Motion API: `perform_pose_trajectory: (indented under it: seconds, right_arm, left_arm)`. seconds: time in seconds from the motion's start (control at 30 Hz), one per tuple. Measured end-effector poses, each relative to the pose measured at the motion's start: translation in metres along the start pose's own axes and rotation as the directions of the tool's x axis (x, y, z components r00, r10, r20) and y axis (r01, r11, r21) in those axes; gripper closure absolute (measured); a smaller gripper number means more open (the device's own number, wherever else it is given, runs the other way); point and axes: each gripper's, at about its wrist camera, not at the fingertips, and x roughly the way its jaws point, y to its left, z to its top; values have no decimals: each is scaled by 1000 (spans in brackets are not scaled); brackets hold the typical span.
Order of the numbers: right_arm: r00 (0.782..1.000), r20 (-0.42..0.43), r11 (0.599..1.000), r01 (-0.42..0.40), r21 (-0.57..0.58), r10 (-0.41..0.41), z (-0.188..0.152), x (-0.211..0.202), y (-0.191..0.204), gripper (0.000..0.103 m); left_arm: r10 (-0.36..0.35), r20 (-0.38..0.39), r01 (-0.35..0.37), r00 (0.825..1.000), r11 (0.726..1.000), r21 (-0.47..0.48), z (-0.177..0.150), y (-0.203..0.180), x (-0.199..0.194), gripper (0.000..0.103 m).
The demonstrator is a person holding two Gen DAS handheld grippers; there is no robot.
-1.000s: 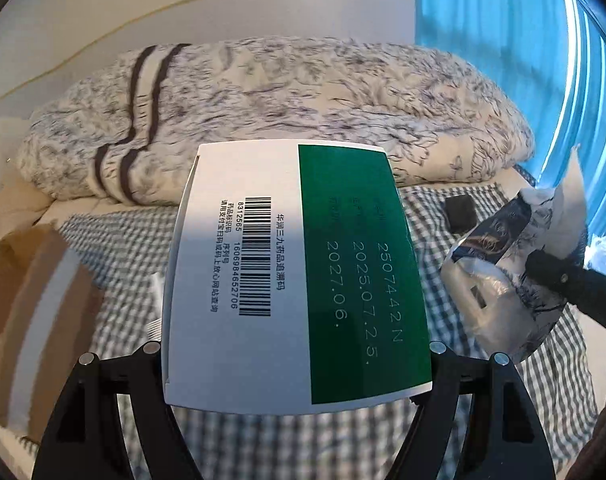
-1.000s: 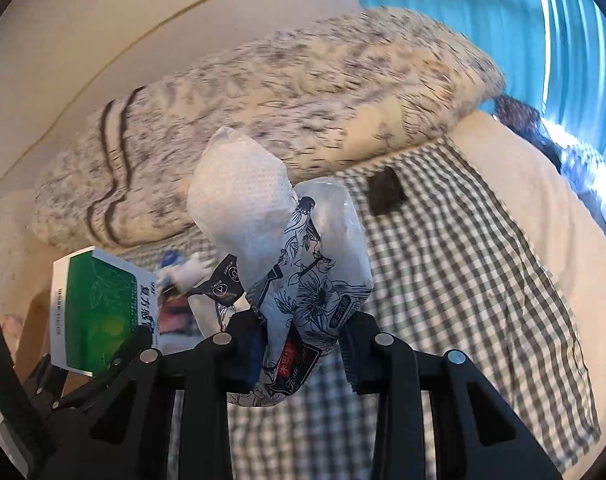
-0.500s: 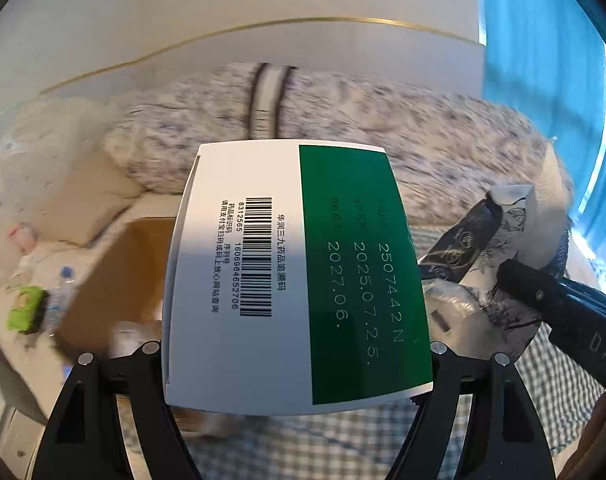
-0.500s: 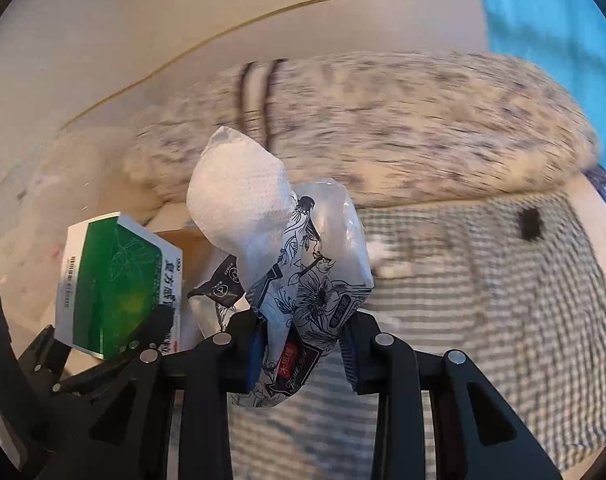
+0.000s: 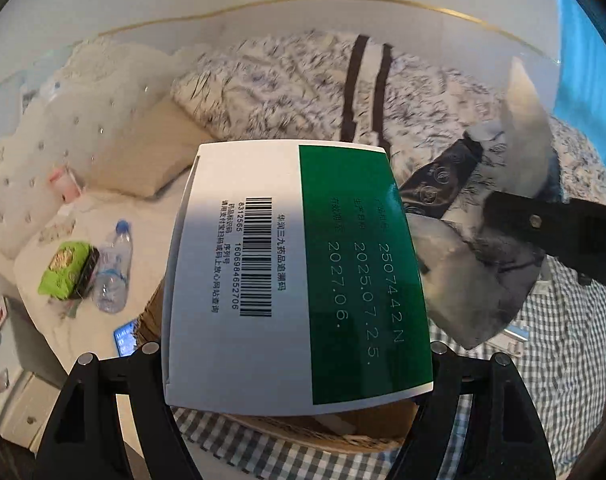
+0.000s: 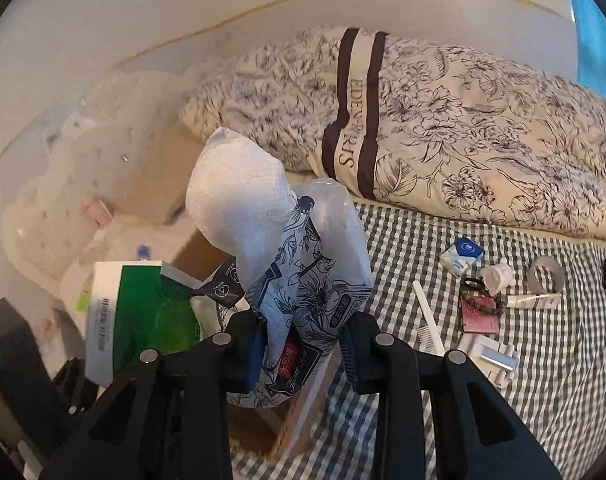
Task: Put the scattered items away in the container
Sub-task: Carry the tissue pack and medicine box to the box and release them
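My left gripper (image 5: 295, 350) is shut on a white and green medicine box (image 5: 295, 272) with a barcode, held above a brown cardboard box (image 5: 343, 428) on the checked bedsheet. In the right wrist view, my right gripper (image 6: 301, 350) is shut on a floral tissue pack (image 6: 303, 280) with white tissue sticking out of its top. The same tissue pack (image 5: 475, 280) shows to the right of the medicine box in the left wrist view. The medicine box (image 6: 143, 312) appears left of the tissue pack, over the cardboard box (image 6: 271, 416).
Several small items lie on the checked sheet to the right: a comb (image 6: 429, 320), a blue-white packet (image 6: 463, 256), a tape roll (image 6: 547, 276), a pink card (image 6: 481, 314). A floral duvet (image 6: 443, 140) lies behind. A water bottle (image 5: 113, 268) and green packet (image 5: 65, 270) sit left.
Both grippers have swung left with their loads, from over the open sheet to above the cardboard box. The bedside area with the bottle has come into view.
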Motion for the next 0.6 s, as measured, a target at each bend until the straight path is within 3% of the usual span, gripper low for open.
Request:
perform_pose_trajectory:
  seconds: [0.13, 0.23, 0.3, 0.37, 0.6]
  right_arm:
    - [999, -47, 1000, 12, -23, -13, 1, 37, 12, 70]
    - [996, -84, 999, -7, -37, 4, 2, 63, 21, 55]
    - [997, -60, 997, 41, -64, -45, 3, 71, 26, 11]
    - [992, 13, 989, 125, -79, -124, 2, 67, 31, 7]
    - [996, 65, 997, 69, -34, -67, 10, 46, 8, 7]
  left_arm:
    - [16, -40, -17, 999, 1000, -11, -2, 3, 28, 23]
    - [38, -71, -39, 997, 999, -7, -2, 4, 47, 16]
    - [80, -87, -80, 993, 997, 7, 0, 5, 57, 1]
    - [99, -99, -101, 990, 995, -17, 2, 10, 63, 0]
    - [93, -87, -96, 992, 995, -36, 12, 8, 65, 0]
